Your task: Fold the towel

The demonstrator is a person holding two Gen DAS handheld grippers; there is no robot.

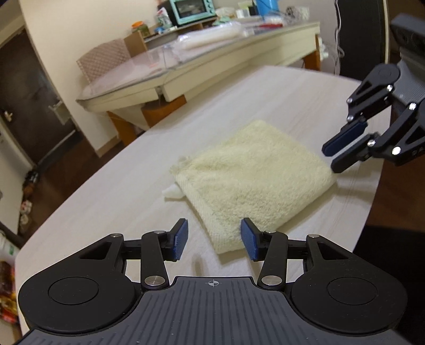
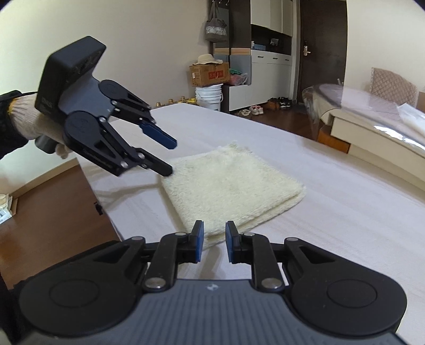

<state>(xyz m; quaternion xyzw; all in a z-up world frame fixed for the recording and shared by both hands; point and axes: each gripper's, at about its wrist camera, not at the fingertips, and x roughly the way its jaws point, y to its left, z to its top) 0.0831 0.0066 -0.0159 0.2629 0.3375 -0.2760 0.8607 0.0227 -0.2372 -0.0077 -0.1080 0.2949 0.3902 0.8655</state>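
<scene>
A cream towel lies folded into a thick square on the white table; it also shows in the right wrist view. My left gripper is open and empty, just off the towel's near corner. In the right wrist view the left gripper hovers at the towel's left corner, its lower finger touching the pile. My right gripper is open and empty at the towel's near edge. In the left wrist view the right gripper sits by the towel's right corner.
A glass-topped side table with a mint oven and clutter stands beyond the white table. A cabinet, a cardboard box and a white bucket stand by the far wall. Brown wood floor lies past the table's edge.
</scene>
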